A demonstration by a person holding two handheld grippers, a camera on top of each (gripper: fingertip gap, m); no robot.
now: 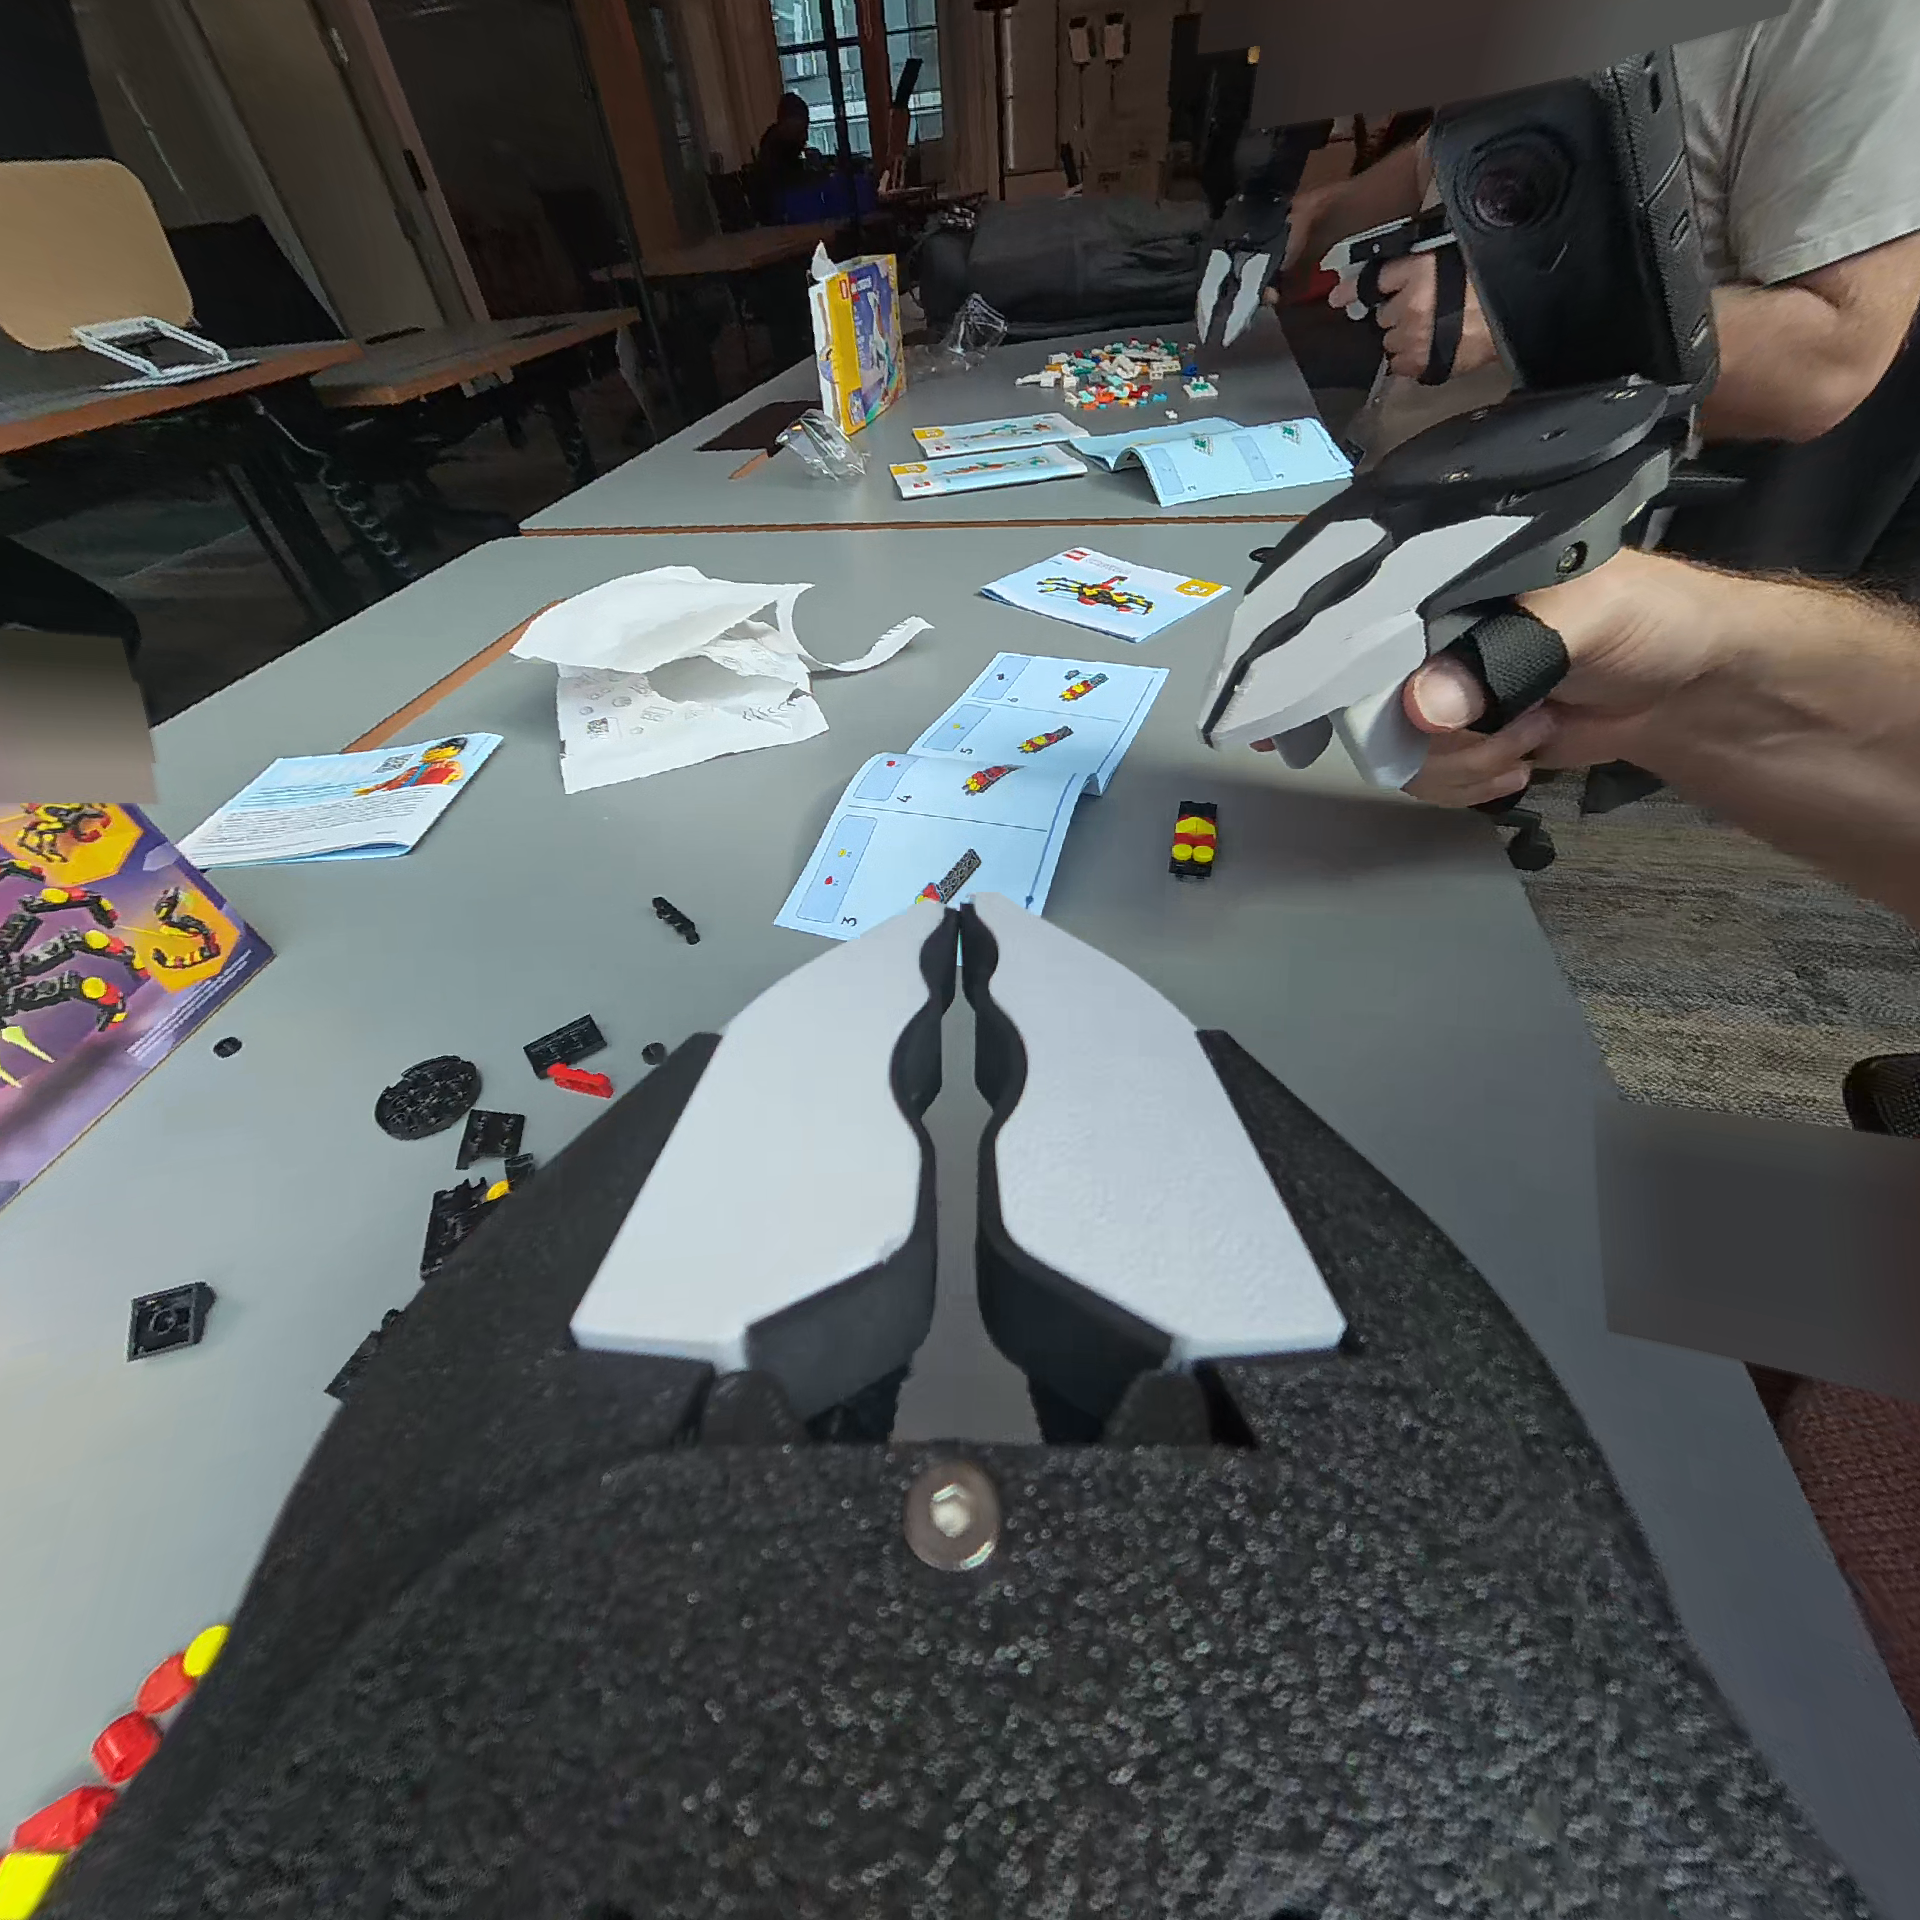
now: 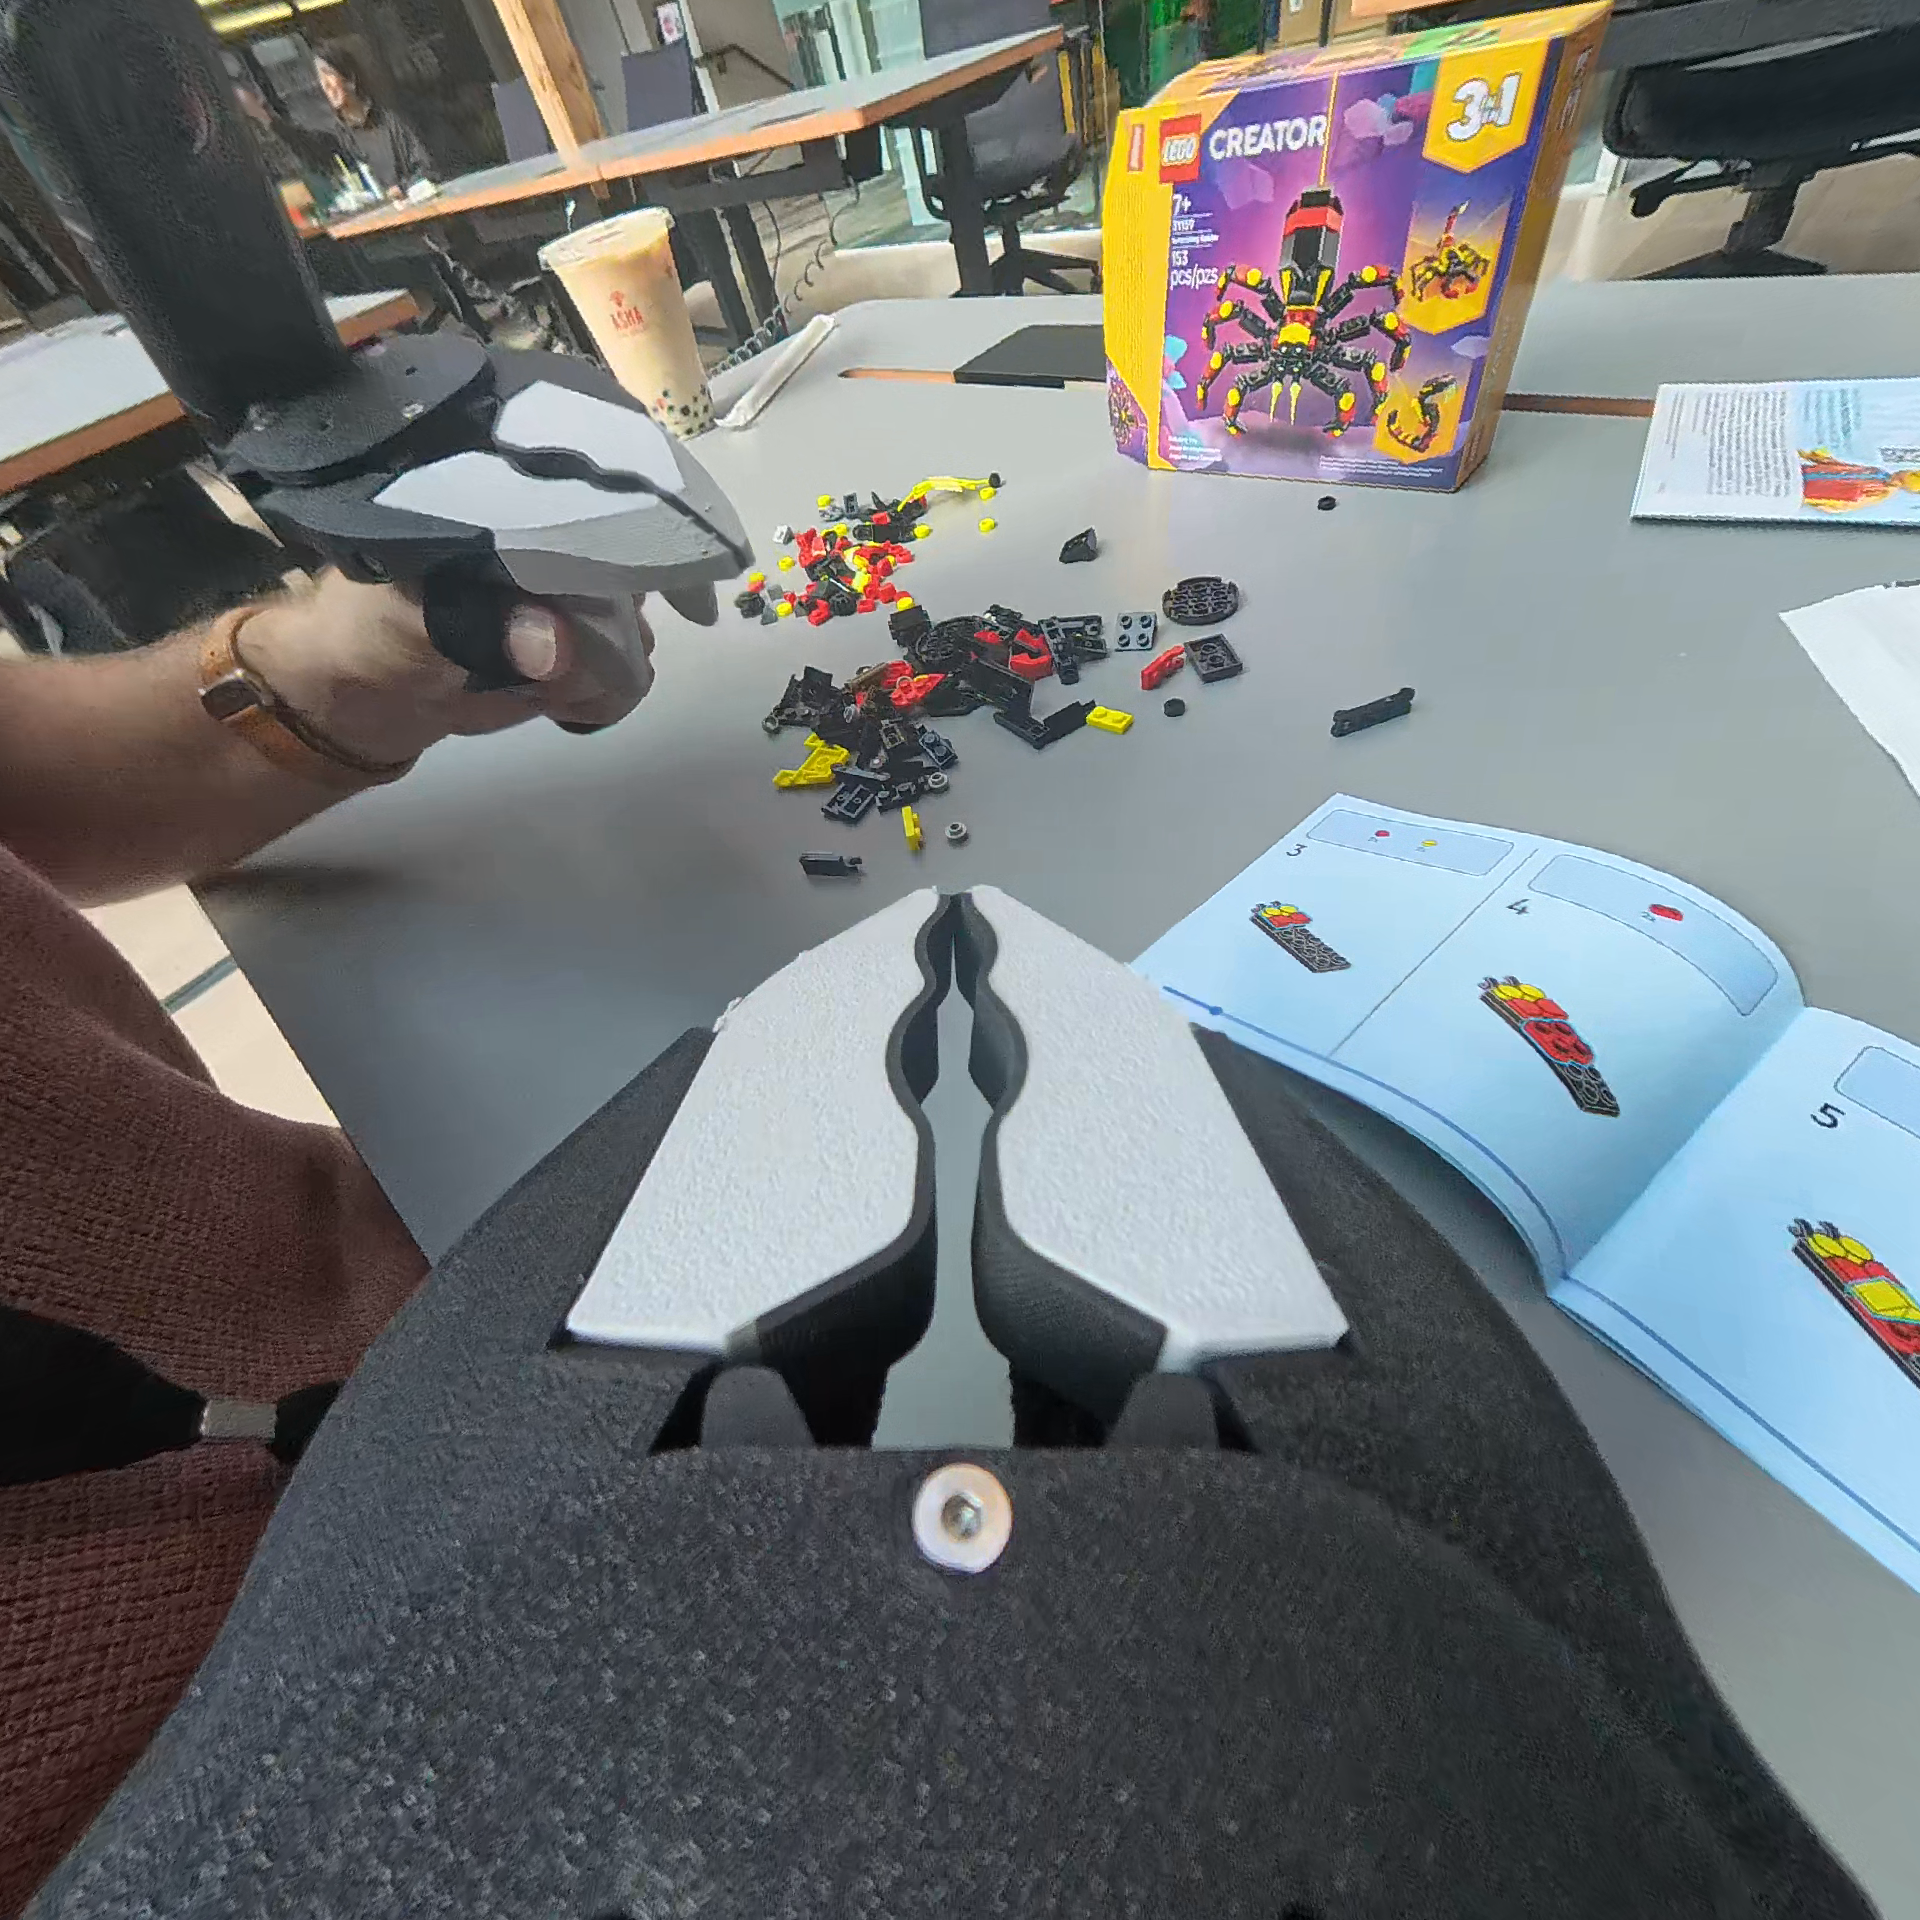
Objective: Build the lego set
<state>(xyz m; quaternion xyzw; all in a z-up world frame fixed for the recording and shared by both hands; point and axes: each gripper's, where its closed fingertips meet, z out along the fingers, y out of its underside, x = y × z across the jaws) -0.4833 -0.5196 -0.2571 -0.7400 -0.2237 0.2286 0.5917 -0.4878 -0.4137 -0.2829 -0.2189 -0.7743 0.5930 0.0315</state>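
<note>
My left gripper is shut and empty, held above the grey table near the open blue instruction booklet. A small black, red and yellow lego assembly stands right of the booklet. My right gripper is shut and empty, above the table beside the same booklet. A pile of loose black, red and yellow pieces lies ahead of it. The left gripper shows hovering over the pile's left edge. The right gripper shows at the upper right of the left wrist view.
The purple and yellow set box stands behind the pile. A drink cup stands at the far left. A torn white paper bag and closed leaflets lie beyond. Another person works with grippers at the far table. The gap from one gripper's tips to the other's is roughly 12 cm.
</note>
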